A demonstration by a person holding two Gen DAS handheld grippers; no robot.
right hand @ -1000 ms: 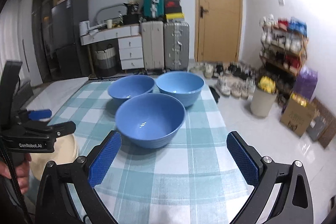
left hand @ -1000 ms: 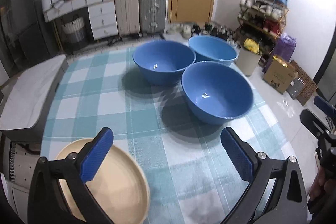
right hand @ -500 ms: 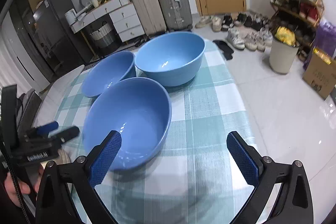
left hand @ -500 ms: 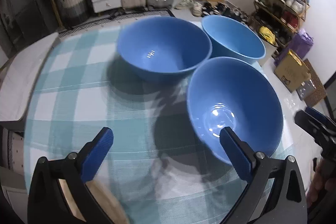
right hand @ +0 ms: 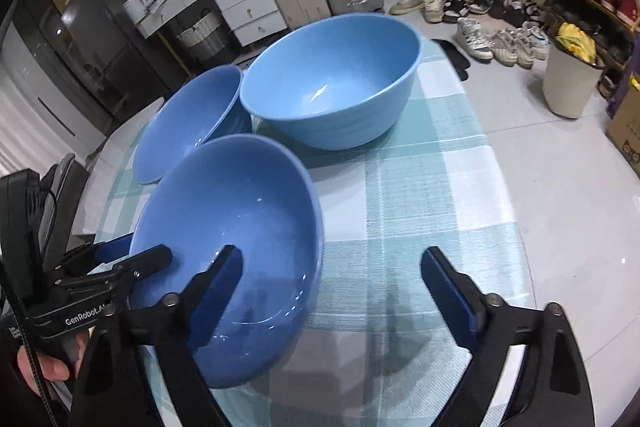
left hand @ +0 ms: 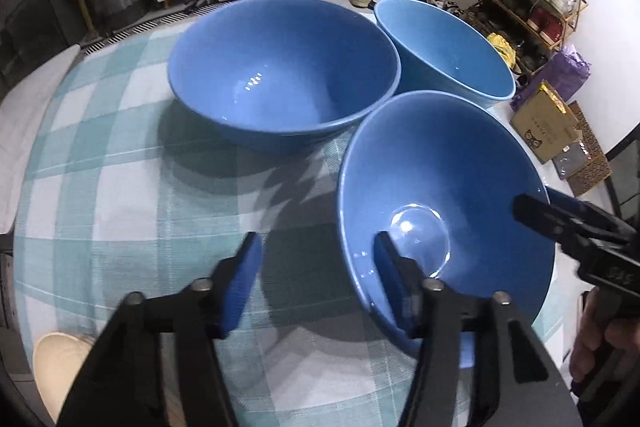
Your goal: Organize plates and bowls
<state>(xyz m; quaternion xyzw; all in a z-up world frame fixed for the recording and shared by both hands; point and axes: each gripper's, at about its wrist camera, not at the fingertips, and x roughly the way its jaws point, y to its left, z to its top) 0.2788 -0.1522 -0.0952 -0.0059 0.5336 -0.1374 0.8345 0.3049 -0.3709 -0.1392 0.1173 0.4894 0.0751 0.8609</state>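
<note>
Nearest bowl (left hand: 444,195): deep blue, on the checked tablecloth (left hand: 120,195), at the table's near right part; its rim is straddled by both tools.
Left gripper (left hand: 316,267): jaws about half apart and closing; the bowl's left rim runs between them, one blue finger inside the bowl at 3 o'clock of the gap, the other outside over the cloth at 9 o'clock. Pads not pressing the wall that I can see.
Right gripper (right hand: 332,271): jaws wide and closing; the bowl's right rim lies between them, left finger inside the bowl, right finger out over the cloth, clear of the wall.
Second bowl (left hand: 280,67): same blue, at 11 o'clock of the nearest bowl, just beside it.
Third bowl (left hand: 448,47): lighter blue, at 12 o'clock, near the far table edge.
Cream plate (left hand: 56,363): only an edge shows, at 8 o'clock of the left gripper, partly behind its arm.
</note>
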